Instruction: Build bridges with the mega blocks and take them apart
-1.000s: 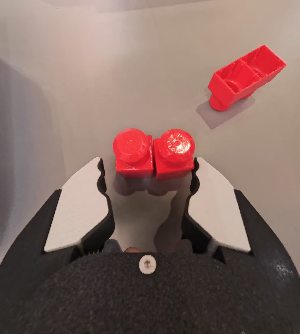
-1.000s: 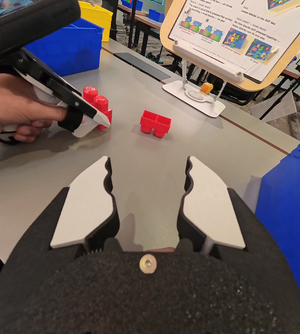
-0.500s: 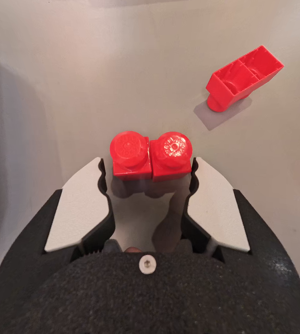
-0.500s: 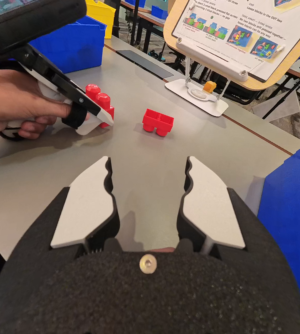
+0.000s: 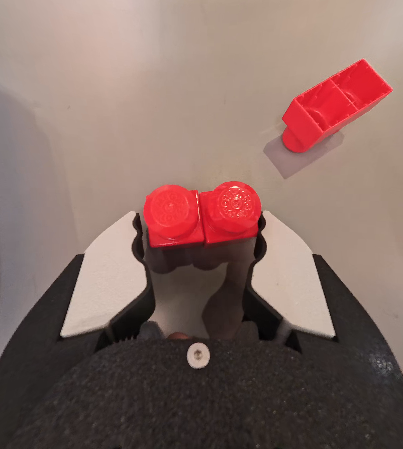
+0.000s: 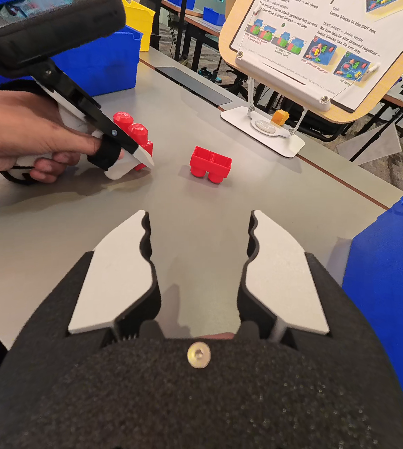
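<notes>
Left claw (image 5: 199,218) spread around two touching single-stud red blocks (image 5: 201,216) upright on the grey surface (image 5: 147,109), seemingly to square them as bridge piers; upturned two-stud red block (image 6: 210,164) just beyond them; right claw (image 6: 199,218) spread, empty, nearer the camera.

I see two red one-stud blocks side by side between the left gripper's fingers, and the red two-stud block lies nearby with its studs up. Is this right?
Not quite. The two-stud block rests studs down, hollow underside up, as the right wrist view shows. The rest holds: the two one-stud blocks stand side by side between the left gripper's fingers.
</notes>
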`<state>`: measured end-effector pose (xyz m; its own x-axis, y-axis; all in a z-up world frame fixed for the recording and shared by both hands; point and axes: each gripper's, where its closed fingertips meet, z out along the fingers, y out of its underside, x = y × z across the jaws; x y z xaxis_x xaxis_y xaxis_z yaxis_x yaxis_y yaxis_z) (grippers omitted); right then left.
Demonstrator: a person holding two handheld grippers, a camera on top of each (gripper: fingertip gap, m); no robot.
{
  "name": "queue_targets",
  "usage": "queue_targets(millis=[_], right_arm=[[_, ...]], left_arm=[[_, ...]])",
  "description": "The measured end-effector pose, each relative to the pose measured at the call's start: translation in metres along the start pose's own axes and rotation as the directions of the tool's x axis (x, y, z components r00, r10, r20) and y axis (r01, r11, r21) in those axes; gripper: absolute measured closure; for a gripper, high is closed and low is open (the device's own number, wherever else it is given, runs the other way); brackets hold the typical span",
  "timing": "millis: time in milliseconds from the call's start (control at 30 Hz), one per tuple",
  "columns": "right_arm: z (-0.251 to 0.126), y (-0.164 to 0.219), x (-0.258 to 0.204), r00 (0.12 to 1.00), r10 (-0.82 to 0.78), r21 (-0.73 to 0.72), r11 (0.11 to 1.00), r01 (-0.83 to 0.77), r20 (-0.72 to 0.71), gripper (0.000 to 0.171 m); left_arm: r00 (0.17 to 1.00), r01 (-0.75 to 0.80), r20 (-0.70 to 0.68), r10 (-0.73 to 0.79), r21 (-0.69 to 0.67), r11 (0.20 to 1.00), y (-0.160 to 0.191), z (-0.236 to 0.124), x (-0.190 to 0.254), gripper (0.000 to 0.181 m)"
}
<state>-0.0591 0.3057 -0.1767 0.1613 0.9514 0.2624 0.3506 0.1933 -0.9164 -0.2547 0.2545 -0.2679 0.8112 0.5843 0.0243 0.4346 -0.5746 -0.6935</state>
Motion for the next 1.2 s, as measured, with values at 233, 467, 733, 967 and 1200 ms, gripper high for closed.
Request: queue_targets(millis=[233,467,733,967,1200], right_arm=[[0.001,0.001,-0.003,1.0,-0.001,-0.004,1.0,0.001,0.01,0.094],[0.001,0.002,-0.002,1.0,0.001,-0.006,1.0,-0.001,0.015,0.094],[0.001,0.002,-0.002,1.0,0.004,-0.007,1.0,-0.004,0.019,0.093],[0.001,0.002,-0.003,1.0,0.004,-0.01,1.0,-0.004,0.021,0.093],[0.001,0.002,-0.002,1.0,0.005,-0.011,1.0,-0.005,0.024,0.093]], left_arm=[[0.999,0.021,0.038,-0.02,-0.025,0.999,-0.001,0.006,0.001,0.087],[0.997,0.066,0.044,-0.065,-0.011,0.998,-0.004,0.005,-0.001,0.086],[0.996,0.07,0.055,-0.069,-0.02,0.997,-0.007,0.007,-0.003,0.084],[0.995,0.088,0.058,-0.086,-0.037,0.995,-0.005,0.011,-0.003,0.085],[0.995,0.087,0.059,-0.084,-0.05,0.995,-0.007,0.012,-0.002,0.088]])
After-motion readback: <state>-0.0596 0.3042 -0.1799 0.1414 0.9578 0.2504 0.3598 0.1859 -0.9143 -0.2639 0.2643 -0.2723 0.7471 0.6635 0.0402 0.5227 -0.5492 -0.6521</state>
